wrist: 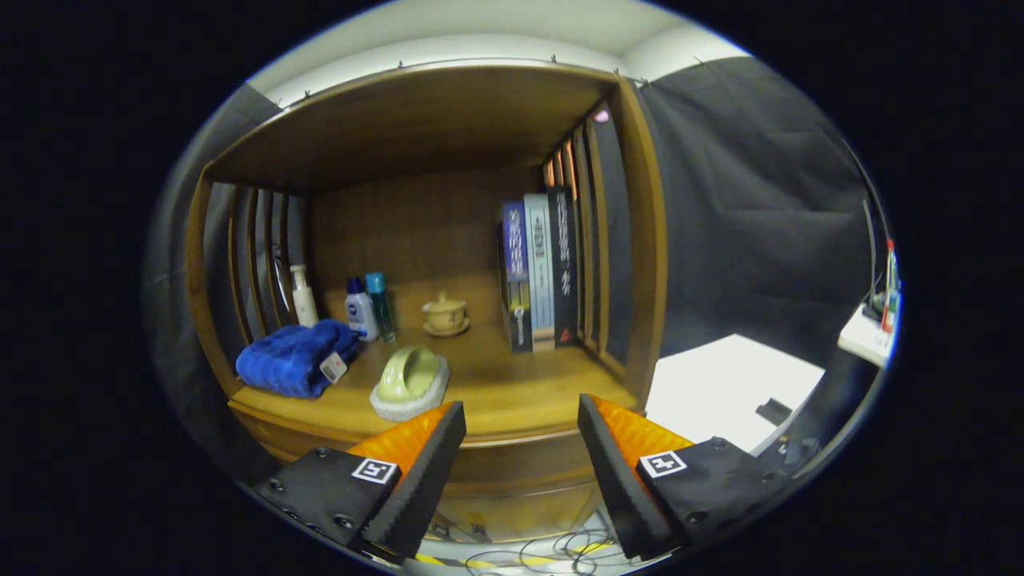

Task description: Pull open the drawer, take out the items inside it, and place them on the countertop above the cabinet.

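Note:
My gripper [522, 406] is open, with nothing between its fingers. It hovers in front of a wooden cabinet, just short of the front edge of the countertop [512, 392]. On the countertop lie a folded blue towel [292, 358] and a pale green scrubbing brush [410, 382], both just beyond the left finger. Below the counter edge, between the fingers, the cabinet's wooden front [520, 468] shows. I cannot tell whether the drawer there is open or shut.
At the back of the countertop stand a white pump bottle [303, 296], two small bottles [370, 308], a lidded cup on a saucer [445, 314] and upright books [540, 272]. Slatted sides and a wooden top enclose the niche. A white table [720, 392] is to the right. Cables [544, 552] lie on the floor.

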`<state>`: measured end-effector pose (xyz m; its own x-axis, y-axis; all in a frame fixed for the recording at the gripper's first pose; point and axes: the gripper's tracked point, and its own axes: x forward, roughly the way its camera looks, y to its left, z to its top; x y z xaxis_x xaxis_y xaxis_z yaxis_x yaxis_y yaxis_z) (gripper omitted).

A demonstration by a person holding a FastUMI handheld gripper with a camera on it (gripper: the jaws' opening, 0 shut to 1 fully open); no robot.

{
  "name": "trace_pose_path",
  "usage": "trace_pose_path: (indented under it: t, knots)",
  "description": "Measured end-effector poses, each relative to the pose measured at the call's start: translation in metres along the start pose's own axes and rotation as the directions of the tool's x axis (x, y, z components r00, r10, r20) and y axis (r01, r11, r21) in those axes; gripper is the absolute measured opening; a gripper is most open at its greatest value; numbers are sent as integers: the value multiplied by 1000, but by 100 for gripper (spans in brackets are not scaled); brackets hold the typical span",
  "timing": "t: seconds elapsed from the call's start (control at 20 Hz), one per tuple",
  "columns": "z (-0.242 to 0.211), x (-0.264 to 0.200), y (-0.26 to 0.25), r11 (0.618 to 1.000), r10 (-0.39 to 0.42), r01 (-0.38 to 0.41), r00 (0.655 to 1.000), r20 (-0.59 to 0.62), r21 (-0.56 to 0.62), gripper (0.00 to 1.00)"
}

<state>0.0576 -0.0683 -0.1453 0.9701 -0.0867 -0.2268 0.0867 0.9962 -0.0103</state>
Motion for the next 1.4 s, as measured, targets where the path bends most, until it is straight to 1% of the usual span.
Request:
trace_pose_path:
  t: [0.25,0.4,0.65,0.85,1.4]
  knots:
    - [55,-39,-4,998,25,-22,999,48,-63,95]
    - [78,-60,-1,993,35,-26,997,75,-113,95]
    - [100,-81,14,995,72,-64,992,103,-79,95]
    - [103,-83,16,995,77,-70,992,103,-72,95]
    - [91,-80,23,995,86,-81,993,86,-59,95]
